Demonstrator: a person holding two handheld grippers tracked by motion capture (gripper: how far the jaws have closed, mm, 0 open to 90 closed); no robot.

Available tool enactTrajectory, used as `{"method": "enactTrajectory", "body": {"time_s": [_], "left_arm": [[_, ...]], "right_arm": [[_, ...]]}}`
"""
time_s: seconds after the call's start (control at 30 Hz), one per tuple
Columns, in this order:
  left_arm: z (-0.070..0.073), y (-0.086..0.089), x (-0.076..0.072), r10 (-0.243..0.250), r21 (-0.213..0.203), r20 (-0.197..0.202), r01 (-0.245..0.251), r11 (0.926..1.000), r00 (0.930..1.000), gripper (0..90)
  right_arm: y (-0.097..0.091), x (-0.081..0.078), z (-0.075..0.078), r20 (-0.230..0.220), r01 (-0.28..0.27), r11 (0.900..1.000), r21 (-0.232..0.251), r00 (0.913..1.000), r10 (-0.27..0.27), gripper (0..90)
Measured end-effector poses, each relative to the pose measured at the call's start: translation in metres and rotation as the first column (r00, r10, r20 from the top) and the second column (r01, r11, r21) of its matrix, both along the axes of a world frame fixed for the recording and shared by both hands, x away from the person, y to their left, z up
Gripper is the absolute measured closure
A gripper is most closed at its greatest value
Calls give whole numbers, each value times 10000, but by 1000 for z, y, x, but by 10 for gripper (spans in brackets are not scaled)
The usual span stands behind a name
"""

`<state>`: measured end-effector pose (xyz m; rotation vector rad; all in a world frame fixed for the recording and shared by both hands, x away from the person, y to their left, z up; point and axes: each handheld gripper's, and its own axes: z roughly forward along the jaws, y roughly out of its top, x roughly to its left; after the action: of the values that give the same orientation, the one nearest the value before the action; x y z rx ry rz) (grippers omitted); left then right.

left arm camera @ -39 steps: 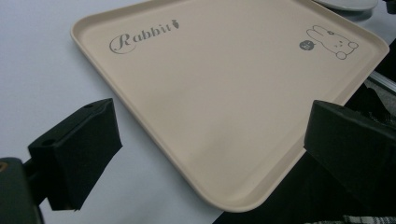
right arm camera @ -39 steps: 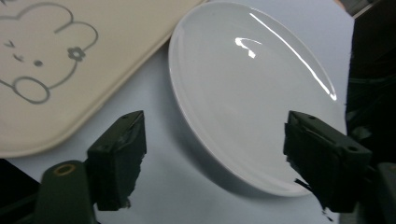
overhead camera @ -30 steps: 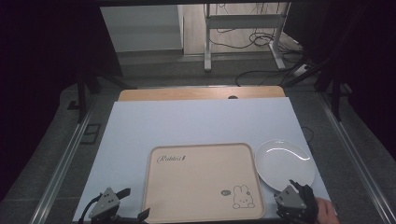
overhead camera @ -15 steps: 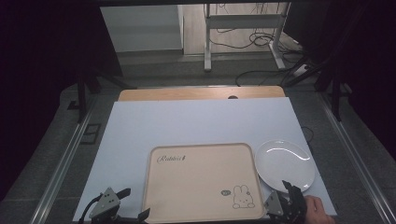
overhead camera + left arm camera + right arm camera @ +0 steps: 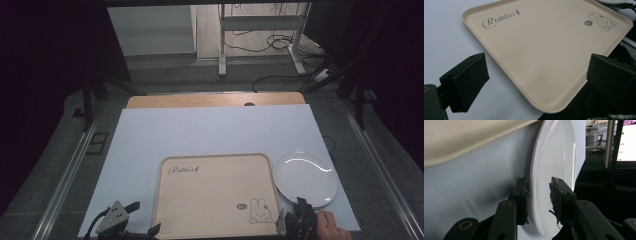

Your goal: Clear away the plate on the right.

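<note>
- The right hand-held gripper (image 5: 538,195) had its two black jaws set narrowly either side of the near rim of the round, glossy white plate (image 5: 305,177). A sliver of gap showed on at least one side, so I judged the rim straddled, not yet firmly pinched.
- The plate lay flat on the white-covered worktop (image 5: 210,132), near its right front corner, just beside the right edge of the beige rectangular plastic tray with the rabbit drawing (image 5: 215,195). Whether plate and tray touched could not be told.
- Risk, as a judgement: a glazed rim offers little friction, so a shallow bite on the edge could let the plate slip or swing down once lifted.
- The lower jaw sat against the worktop under the rim; pressing in further might push the plate away or nudge it into the tray.
- The plate sat close to the worktop's right edge, so a shove that way could send it off.
- The left hand-held gripper (image 5: 536,75) was spread wide and held nothing, poised over the tray's near left corner.
- Being round, the plate had no long axis; its hollow faced up. The tray's long axis ran left to right, with its "Rabbit" lettering at the far left.
</note>
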<state>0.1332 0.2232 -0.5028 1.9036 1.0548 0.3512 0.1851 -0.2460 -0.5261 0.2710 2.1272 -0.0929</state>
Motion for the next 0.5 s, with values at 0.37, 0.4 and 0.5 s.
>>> {"method": "enactTrajectory", "body": {"time_s": [0.37, 0.4, 0.5], "left_arm": [[0, 0, 0, 6, 20, 4, -6, 10000, 10000, 37], [0, 0, 0, 1, 32, 9, -1, 10000, 10000, 38], [0, 0, 0, 3, 35, 7, -3, 10000, 10000, 38]], "right_arm": [[4, 7, -10, -66, 61, 9965, -837, 10000, -67, 782], [4, 8, -11, -70, 89, 9963, -850, 9999, -95, 789], [4, 10, -14, -170, 135, 9944, -1051, 9997, -154, 808]]}}
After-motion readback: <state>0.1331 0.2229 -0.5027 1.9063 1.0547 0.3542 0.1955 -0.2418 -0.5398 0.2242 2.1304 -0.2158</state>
